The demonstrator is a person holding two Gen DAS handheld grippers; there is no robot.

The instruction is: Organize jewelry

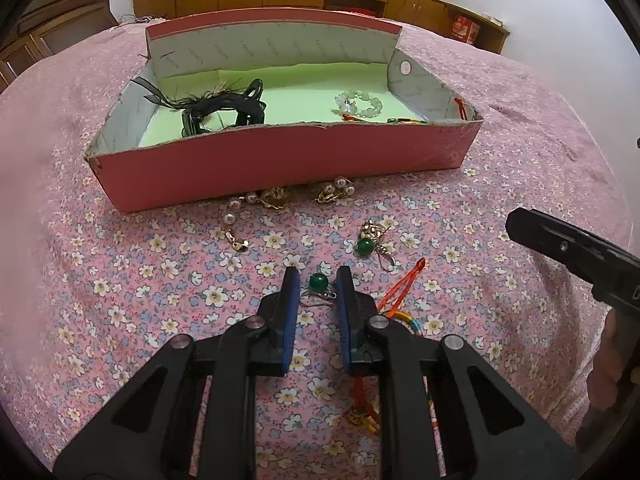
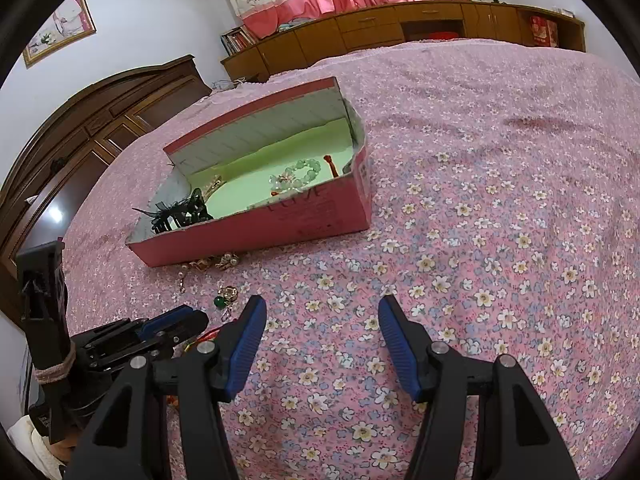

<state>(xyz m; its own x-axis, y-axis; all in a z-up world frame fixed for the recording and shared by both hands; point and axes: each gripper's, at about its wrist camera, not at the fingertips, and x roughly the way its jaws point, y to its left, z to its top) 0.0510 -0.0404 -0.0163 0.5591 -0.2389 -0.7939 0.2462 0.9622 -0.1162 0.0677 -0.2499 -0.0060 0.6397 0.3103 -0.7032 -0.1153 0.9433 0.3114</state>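
Note:
A green bead earring [image 1: 319, 281] on a wire hook lies on the flowered bedspread. My left gripper [image 1: 317, 280] is low over it, one blue pad on each side, with a gap left on both sides of the bead. A second green bead earring [image 1: 365, 246] with a gold piece lies just beyond. A pearl and gold chain [image 1: 280, 196] sits against the front of the pink box [image 1: 280, 160]. My right gripper [image 2: 322, 316] stands open over bare bedspread, nothing between its fingers. The left gripper [image 2: 188, 316] shows at its lower left.
Inside the box lie a black feathered hair clip [image 1: 224, 108] and a pale green bead bracelet [image 1: 360, 104]. An orange-red clip [image 1: 404, 286] and a rainbow cord [image 1: 400, 316] lie by my left gripper's right finger. Wooden cabinets [image 2: 400, 24] line the far wall.

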